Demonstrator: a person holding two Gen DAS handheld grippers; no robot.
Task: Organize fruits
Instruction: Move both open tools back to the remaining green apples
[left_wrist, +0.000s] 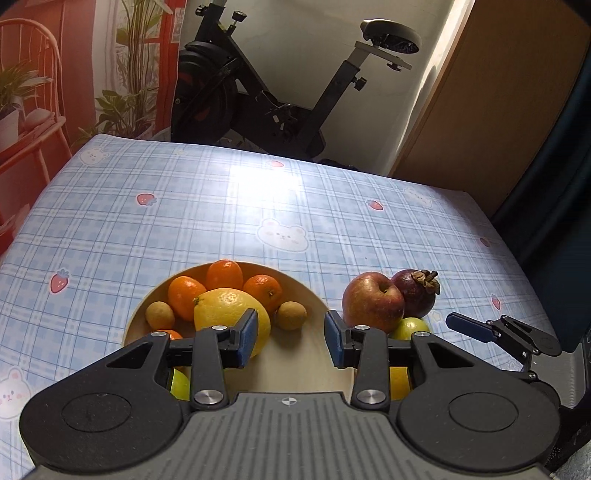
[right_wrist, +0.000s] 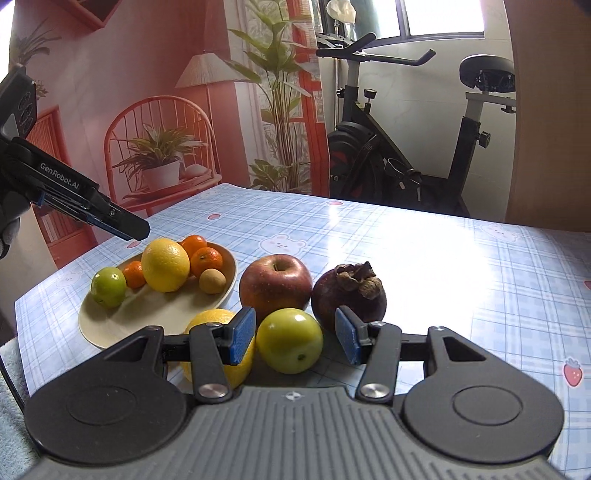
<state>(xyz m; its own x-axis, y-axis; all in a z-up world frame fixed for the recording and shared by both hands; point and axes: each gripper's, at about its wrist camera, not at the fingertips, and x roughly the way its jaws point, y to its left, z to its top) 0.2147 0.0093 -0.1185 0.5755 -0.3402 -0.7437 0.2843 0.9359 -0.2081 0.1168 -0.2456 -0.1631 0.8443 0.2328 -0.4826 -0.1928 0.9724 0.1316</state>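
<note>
Both pairs of jaws stand parted and grip nothing: the right gripper (right_wrist: 295, 334) frames a green fruit (right_wrist: 289, 340) that lies on the table (right_wrist: 461, 280) between its pads without touching them, with a red apple (right_wrist: 275, 285) and a mangosteen (right_wrist: 349, 295) just beyond. Over the bowl (left_wrist: 295, 291) hovers the left gripper (left_wrist: 291, 338) (empty), above a large lemon (left_wrist: 227, 314), mandarins (left_wrist: 184, 295) and small brown fruits (left_wrist: 291, 314).

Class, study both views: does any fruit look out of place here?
Yes. Four fruits sit on the tablecloth beside the plate, not on it: a red apple, a mangosteen, a green fruit and a yellow citrus. Nothing looks spilled or damaged.
</note>
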